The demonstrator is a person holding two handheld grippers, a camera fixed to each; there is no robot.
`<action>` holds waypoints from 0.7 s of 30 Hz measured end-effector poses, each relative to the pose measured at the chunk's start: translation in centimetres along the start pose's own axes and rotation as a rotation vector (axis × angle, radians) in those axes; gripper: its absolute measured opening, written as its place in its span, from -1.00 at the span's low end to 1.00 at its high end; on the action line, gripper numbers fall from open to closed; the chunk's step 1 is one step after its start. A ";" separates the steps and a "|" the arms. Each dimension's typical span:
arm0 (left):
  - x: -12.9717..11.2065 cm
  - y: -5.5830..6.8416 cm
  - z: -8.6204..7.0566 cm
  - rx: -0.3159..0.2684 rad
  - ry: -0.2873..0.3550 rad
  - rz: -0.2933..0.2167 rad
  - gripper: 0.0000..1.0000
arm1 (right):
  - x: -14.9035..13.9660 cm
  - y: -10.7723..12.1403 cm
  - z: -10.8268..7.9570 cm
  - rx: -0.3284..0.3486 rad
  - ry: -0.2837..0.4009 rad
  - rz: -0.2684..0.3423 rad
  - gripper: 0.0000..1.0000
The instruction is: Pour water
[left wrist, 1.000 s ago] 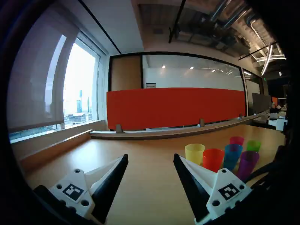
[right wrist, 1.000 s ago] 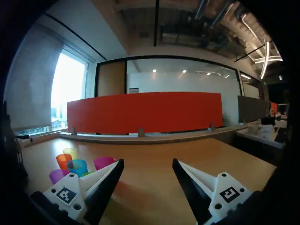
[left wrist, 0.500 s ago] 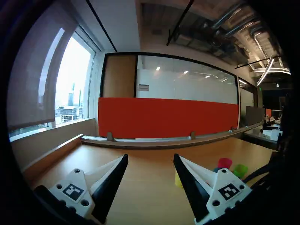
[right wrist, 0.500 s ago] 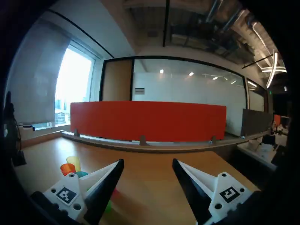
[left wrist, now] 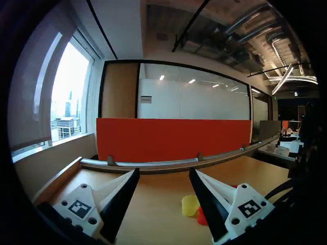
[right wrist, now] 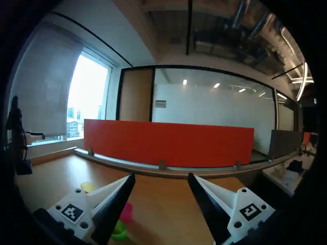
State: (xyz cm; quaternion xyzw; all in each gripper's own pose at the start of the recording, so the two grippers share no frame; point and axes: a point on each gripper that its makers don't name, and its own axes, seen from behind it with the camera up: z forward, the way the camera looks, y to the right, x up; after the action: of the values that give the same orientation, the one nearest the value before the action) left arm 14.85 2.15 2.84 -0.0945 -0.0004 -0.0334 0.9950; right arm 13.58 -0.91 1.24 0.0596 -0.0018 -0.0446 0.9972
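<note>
The left gripper (left wrist: pixel 163 171) has its jaws spread wide, with nothing between them; bare wood of the table (left wrist: pixel 155 212) shows through the gap. Just past its right-hand finger a yellow cup (left wrist: pixel 190 204) stands on the table. An orange cup (left wrist: pixel 201 217) sits close beside it, partly hidden by that finger.

The right gripper (right wrist: pixel 161 177) is likewise wide open and empty. Tucked beside its left-hand finger are a pink cup (right wrist: pixel 127 212) and a green cup (right wrist: pixel 119 231), close together. A yellow rim peeks above the finger, probably the same yellow cup.

A red divider panel (left wrist: pixel 171 139) runs along the table's far edge, and a bright window (left wrist: pixel 67 106) lies to the left.

The pouring appears not to have begun. No cup is gripped, and both grippers look out level over the cups rather than down at them. Whether any cup holds water cannot be told. The whole job seems left to do: grasp a filled cup, carry it over another and tip it.
</note>
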 end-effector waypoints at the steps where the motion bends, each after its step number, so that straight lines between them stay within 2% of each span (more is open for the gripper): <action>1: 0.0 0.2 0.1 -0.008 -0.004 0.001 0.78 | -0.1 0.0 0.0 0.003 -0.004 0.004 1.00; 4: -0.1 1.0 0.3 -0.040 -0.011 -0.002 0.78 | -0.3 -0.1 0.1 0.016 -0.015 0.016 1.00; 9: 0.2 3.1 0.6 -0.129 -0.012 -0.023 0.79 | -0.4 -0.7 0.0 0.060 -0.025 0.018 1.00; 21: 0.8 6.4 1.0 -0.305 -0.038 0.005 0.78 | -0.1 -3.9 -0.8 0.258 -0.043 0.010 1.00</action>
State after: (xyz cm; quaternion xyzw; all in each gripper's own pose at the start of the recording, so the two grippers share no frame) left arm 16.05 8.55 2.65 -0.2451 -0.0140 -0.0286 0.9690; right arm 13.13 -4.63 -0.05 0.1863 -0.0290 -0.0405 0.9812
